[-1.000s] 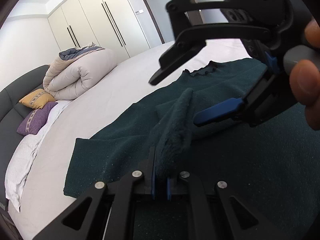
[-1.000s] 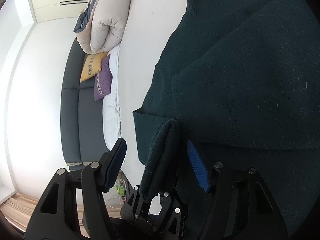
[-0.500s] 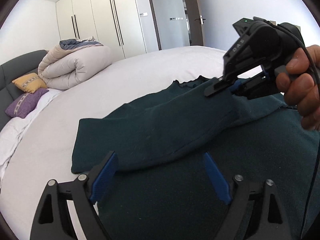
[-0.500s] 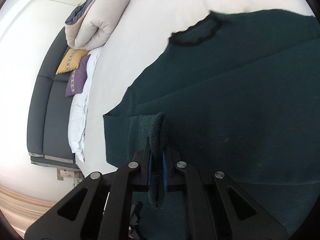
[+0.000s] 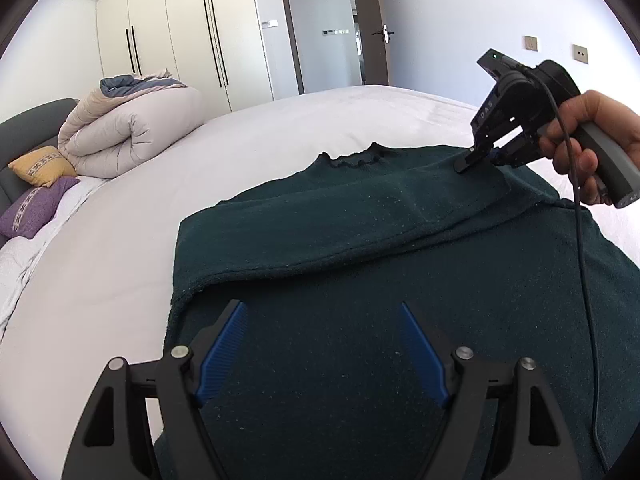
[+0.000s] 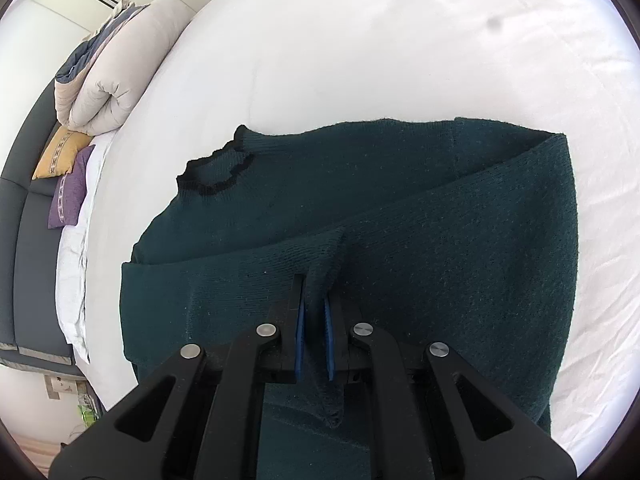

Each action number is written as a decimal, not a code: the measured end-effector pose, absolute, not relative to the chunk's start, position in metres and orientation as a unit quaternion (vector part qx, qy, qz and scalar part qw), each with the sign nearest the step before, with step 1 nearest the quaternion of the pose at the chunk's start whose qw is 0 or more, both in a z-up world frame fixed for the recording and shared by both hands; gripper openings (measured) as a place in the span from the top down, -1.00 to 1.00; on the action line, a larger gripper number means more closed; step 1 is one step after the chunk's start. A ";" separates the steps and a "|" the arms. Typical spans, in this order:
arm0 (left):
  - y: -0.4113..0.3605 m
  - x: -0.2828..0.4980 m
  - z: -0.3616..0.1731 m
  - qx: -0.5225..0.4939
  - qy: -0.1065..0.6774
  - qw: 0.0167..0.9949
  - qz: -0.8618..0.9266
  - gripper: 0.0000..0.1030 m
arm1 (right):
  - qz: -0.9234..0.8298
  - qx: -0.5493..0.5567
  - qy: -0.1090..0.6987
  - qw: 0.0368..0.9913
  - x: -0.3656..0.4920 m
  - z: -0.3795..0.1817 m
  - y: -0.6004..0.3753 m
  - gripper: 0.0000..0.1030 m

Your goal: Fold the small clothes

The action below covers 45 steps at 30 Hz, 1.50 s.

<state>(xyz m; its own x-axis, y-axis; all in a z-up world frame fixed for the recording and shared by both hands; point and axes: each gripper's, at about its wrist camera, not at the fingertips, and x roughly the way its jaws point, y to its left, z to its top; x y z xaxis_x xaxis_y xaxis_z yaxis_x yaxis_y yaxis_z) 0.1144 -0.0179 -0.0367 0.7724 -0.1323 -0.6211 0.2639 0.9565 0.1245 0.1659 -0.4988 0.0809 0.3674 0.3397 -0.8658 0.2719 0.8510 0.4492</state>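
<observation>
Right wrist view shows my right hand-held gripper (image 6: 314, 322) clenched on a pinch of the dark green sweater (image 6: 440, 248), which lies spread on the white bed (image 6: 400, 40) with one sleeve (image 6: 460, 196) drawn slantwise across its body. In the left wrist view my left hand-held gripper (image 5: 322, 354) hangs released above the sweater's lower part, its jaws having just been narrowing a little with nothing pressed between them. I judge the sleeve fold is in hand; next I need to lay the pinched cloth flat, let go, then take the other side.
</observation>
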 end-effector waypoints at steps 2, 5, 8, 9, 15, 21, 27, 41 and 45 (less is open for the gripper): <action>-0.014 0.117 -0.033 0.089 0.316 0.939 -0.104 -0.54 | 0.020 0.269 0.562 0.782 0.167 0.078 -0.503 0.86; 0.001 0.128 -0.021 0.057 0.309 0.945 -0.094 -0.53 | 0.021 0.259 0.560 0.787 0.145 0.071 -0.511 0.86; 0.016 0.143 -0.010 0.035 0.307 0.948 -0.079 -0.46 | 0.022 0.248 0.559 0.791 0.143 0.072 -0.506 0.86; 0.021 0.147 -0.008 0.028 0.309 0.948 -0.076 -0.41 | 0.022 0.244 0.559 0.792 0.142 0.073 -0.503 0.86; 0.054 0.172 0.005 -0.017 0.313 0.948 -0.060 -0.26 | 0.016 0.212 0.561 0.800 0.142 0.080 -0.501 0.86; 0.083 0.197 0.015 -0.070 0.322 0.942 -0.062 -0.09 | 0.015 0.213 0.559 0.801 0.138 0.078 -0.504 0.86; 0.125 0.229 0.021 -0.134 0.353 0.923 -0.071 0.14 | 0.021 0.204 0.564 0.800 0.139 0.077 -0.505 0.86; 0.081 0.292 -0.064 -0.037 0.482 0.871 -0.090 0.48 | 0.040 0.244 0.539 0.805 0.133 0.067 -0.518 0.83; 0.077 0.289 -0.070 -0.016 0.468 0.879 -0.092 0.47 | 0.046 0.287 0.532 0.795 0.125 0.065 -0.529 0.82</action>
